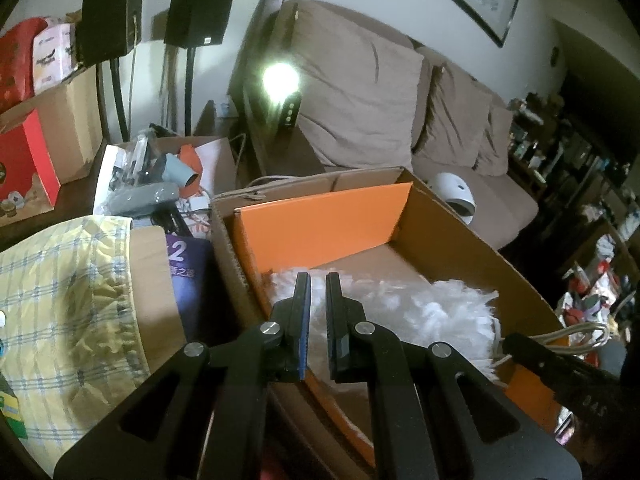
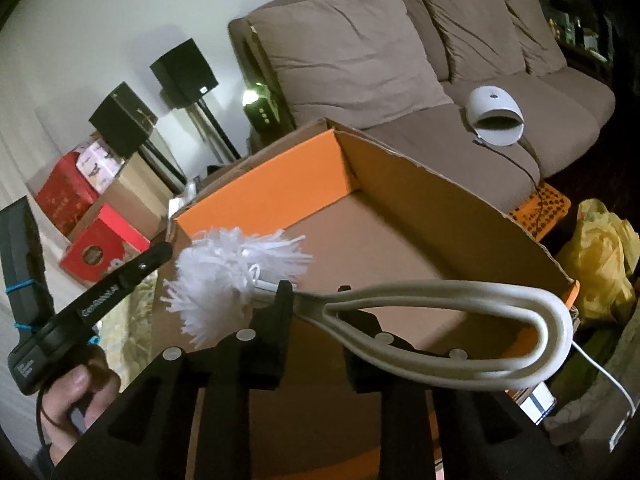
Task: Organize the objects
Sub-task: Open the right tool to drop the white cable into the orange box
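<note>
A white fluffy duster (image 2: 236, 280) with a pale looped handle (image 2: 460, 320) is held over an open cardboard box (image 2: 400, 240) with orange inner walls. My right gripper (image 2: 316, 300) is shut on the duster's handle where it meets the head. In the left wrist view the duster head (image 1: 420, 312) lies low inside the same box (image 1: 460, 224). My left gripper (image 1: 318, 284) is nearly shut with a narrow gap and holds nothing; it hovers over the box's near left edge, just before the duster head. It also shows in the right wrist view (image 2: 152, 260), at the left.
A brown sofa (image 1: 360, 92) with a white dome-shaped device (image 1: 456, 196) stands behind the box. Left of the box lie a yellow checked cloth (image 1: 68, 292), a purple book (image 1: 188, 268), a hair dryer (image 1: 180, 172) and red boxes (image 1: 24, 168). Two black speakers (image 1: 152, 20) stand behind. A yellow bag (image 2: 600, 256) sits at the right.
</note>
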